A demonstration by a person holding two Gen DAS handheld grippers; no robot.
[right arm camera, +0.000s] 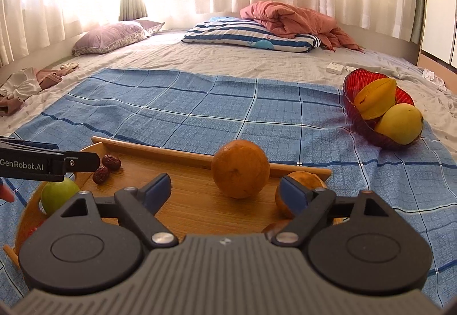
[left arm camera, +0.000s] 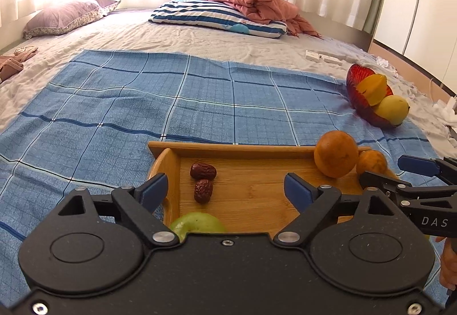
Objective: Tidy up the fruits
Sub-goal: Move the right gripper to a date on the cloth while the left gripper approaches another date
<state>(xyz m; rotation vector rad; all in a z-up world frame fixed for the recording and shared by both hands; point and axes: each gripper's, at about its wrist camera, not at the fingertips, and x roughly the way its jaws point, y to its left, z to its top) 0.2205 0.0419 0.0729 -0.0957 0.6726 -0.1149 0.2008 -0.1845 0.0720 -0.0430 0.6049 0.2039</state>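
A wooden tray (left arm camera: 257, 195) (right arm camera: 188, 206) lies on the blue checked cloth. It holds two red dates (left arm camera: 203, 176) (right arm camera: 106, 169), a green apple (left arm camera: 200, 225) (right arm camera: 58, 193), a large orange (left arm camera: 335, 154) (right arm camera: 240, 168) and a smaller orange (left arm camera: 371, 162) (right arm camera: 302, 182). My left gripper (left arm camera: 225, 189) is open and empty above the tray, the dates just beyond its fingers. My right gripper (right arm camera: 225, 192) is open and empty, the large orange just beyond its fingers. A red glass bowl (left arm camera: 357, 92) (right arm camera: 360, 115) at the right holds a starfruit (right arm camera: 375, 99) and a yellow mango (right arm camera: 400, 123).
The cloth (left arm camera: 142, 103) covers a bed with a purple pillow (left arm camera: 65, 17), a striped pillow (left arm camera: 217, 16) and a pink quilt (left arm camera: 257, 5) at the back. White boxes (right arm camera: 335, 67) lie behind the bowl. Clothes (right arm camera: 25, 86) lie at the far left.
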